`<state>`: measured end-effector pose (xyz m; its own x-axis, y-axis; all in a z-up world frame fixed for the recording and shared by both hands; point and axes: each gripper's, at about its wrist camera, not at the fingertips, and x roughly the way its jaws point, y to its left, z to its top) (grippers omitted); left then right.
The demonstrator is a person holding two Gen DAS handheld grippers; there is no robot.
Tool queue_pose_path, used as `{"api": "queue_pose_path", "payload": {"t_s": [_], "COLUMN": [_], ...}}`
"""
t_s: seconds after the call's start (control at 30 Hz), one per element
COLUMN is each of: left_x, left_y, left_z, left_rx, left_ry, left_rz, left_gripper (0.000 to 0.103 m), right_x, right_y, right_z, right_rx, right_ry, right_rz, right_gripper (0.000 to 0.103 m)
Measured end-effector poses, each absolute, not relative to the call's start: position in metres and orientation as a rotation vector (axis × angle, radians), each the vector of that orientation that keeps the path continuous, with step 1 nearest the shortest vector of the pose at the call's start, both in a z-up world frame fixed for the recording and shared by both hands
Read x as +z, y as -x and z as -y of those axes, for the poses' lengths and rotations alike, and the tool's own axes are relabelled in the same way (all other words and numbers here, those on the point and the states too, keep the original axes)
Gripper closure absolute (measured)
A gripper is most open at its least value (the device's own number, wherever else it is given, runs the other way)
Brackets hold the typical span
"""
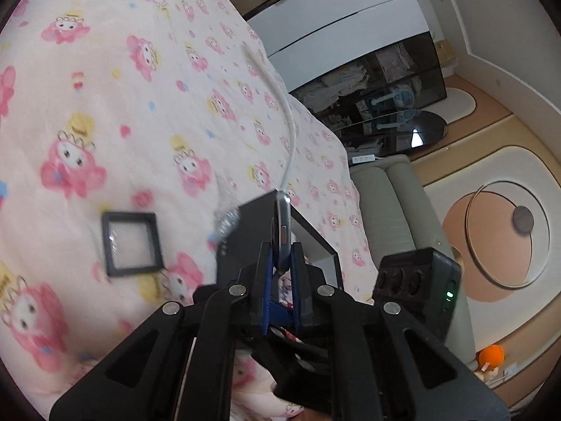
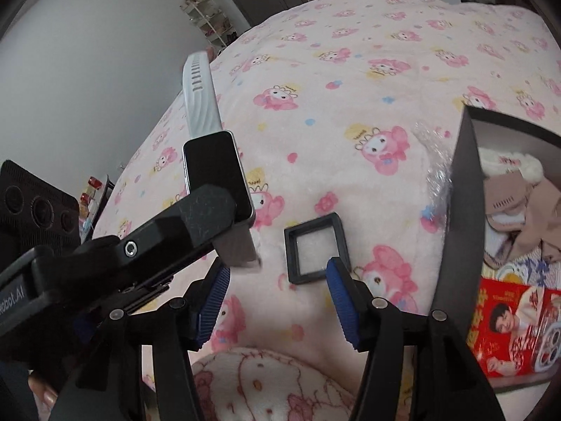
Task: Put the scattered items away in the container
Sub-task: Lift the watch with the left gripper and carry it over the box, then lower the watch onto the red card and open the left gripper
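Black-faced smartwatch [image 2: 219, 175] sits clamped in the left claw [image 1: 281, 263].

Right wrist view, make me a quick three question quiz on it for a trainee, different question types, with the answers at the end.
1. Short answer: is the right tool open or shut?
2. Multiple choice: what does the left tool grip?
A. a dark-screened smartwatch on a white strap
B. a red printed packet
C. an orange soft toy
3. Fill in: the small black square frame with a clear window lies on the pink cartoon-print ____, outside the dark open box.

Key
1. Open, with nothing held.
2. A
3. blanket
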<state>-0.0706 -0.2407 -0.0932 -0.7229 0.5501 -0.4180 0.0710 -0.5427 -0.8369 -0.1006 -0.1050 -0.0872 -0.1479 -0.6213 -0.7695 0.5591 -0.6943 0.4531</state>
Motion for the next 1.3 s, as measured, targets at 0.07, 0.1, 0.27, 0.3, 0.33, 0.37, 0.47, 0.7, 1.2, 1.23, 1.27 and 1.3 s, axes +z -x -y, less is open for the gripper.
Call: {"api": "queue_pose_path", "payload": {"t_s": [0.07,0.1,0.27,0.3,0.33,0.37,0.47,0.7,1.2,1.23,1.27,1.3], "left_x": [-0.089,-0.086,-0.077,-0.078,-0.08,-0.082,-0.089,-0.089,-0.133,-0.13,-0.127,-0.123], "left_y": [0.069,0.069,0.066,0.067,0.069,0.071,0.077,0.102,0.126,0.128,0.13,0.13], "left_z": [0.23,0.22,0.163,0.149,0.137,0.124,0.093,0.03,-0.034,-0.038,-0.042,-0.046], "left_rx": [2.32,2.313,2.296,2.283,2.275,2.263,2.217,2.179,2.217,2.236,2.258,2.273], "left_ry": [0.986,0.985,1.021,1.035,1.049,1.063,1.087,1.098,1.38,1.441,1.511,1.554], "left_rz": [1.285,1.274,1.185,1.169,1.155,1.14,1.128,1.054,0.916,0.854,0.768,0.69], "left_gripper": [0.095,0.095,0.095,0.095,0.095,0.095,0.095,0.094,0.092,0.091,0.091,0.091], "right_x": [-0.08,-0.076,-0.069,-0.07,-0.072,-0.074,-0.075,-0.067,-0.117,-0.117,-0.116,-0.116], "right_y": [0.095,0.091,0.097,0.1,0.102,0.103,0.104,0.128,0.17,0.172,0.175,0.177], "right_z": [0.092,0.085,0.041,0.028,0.016,0.003,-0.033,-0.105,-0.15,-0.153,-0.158,-0.163], "right_rx": [-1.912,-1.922,-2.026,-2.028,-2.023,-2.041,-2.088,-2.169,-2.255,-2.261,-2.257,-2.249], "right_ry": [-1.303,-1.282,-1.287,-1.299,-1.316,-1.33,-1.358,-1.37,-1.54,-1.559,-1.576,-1.586], "right_rz": [0.088,0.081,0.11,0.141,0.17,0.177,0.173,0.097,-0.187,-0.176,-0.135,-0.093], "right_gripper": [0.049,0.049,0.059,0.071,0.082,0.085,0.092,0.094,0.086,0.083,0.083,0.082]}}
